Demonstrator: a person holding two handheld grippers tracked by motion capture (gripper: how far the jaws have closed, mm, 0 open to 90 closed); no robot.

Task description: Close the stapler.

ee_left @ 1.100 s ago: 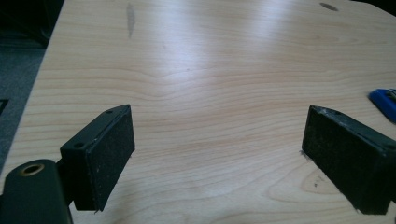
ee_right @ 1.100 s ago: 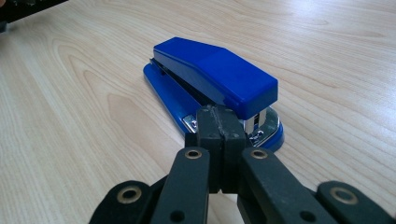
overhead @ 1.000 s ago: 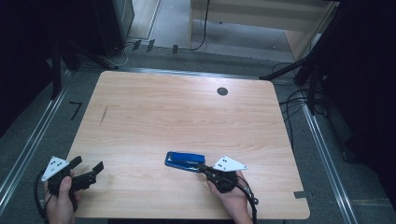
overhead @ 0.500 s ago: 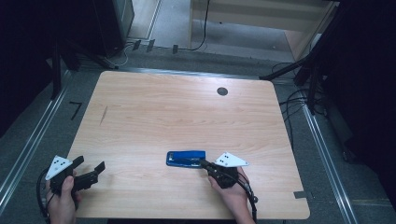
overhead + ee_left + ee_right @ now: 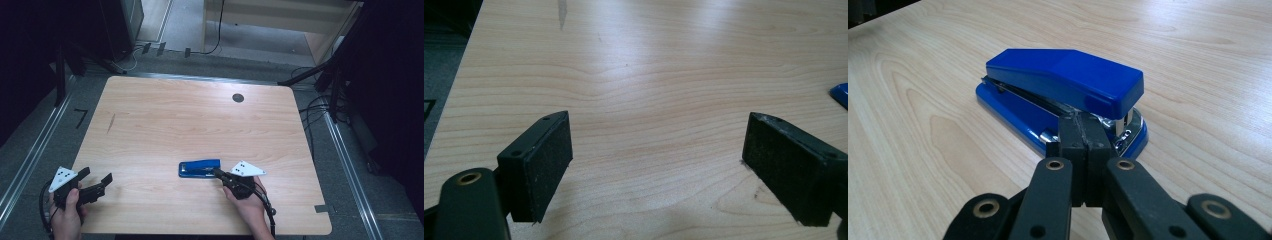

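Note:
A blue stapler (image 5: 200,168) lies flat on the wooden table (image 5: 200,120), near the front middle. My right gripper (image 5: 217,173) is shut, its pads pressed together with nothing between them. In the right gripper view the tips of the right gripper (image 5: 1083,125) touch the stapler (image 5: 1063,75) on its long side, close to the metal front end. My left gripper (image 5: 96,176) is open near the table's front left corner, far from the stapler. In the left gripper view its jaws stand wide apart over bare wood (image 5: 656,135), with a blue corner of the stapler (image 5: 840,94) at the right edge.
A dark round cable port (image 5: 238,98) sits in the table's far right part. A short dark mark (image 5: 111,123) shows on the wood at the left. Cables and dark stands lie on the floor beyond and to the right of the table.
The stapler has turned slightly and now lies more square to the table's front edge, with the shut right gripper still at its right end. The left gripper has barely moved.

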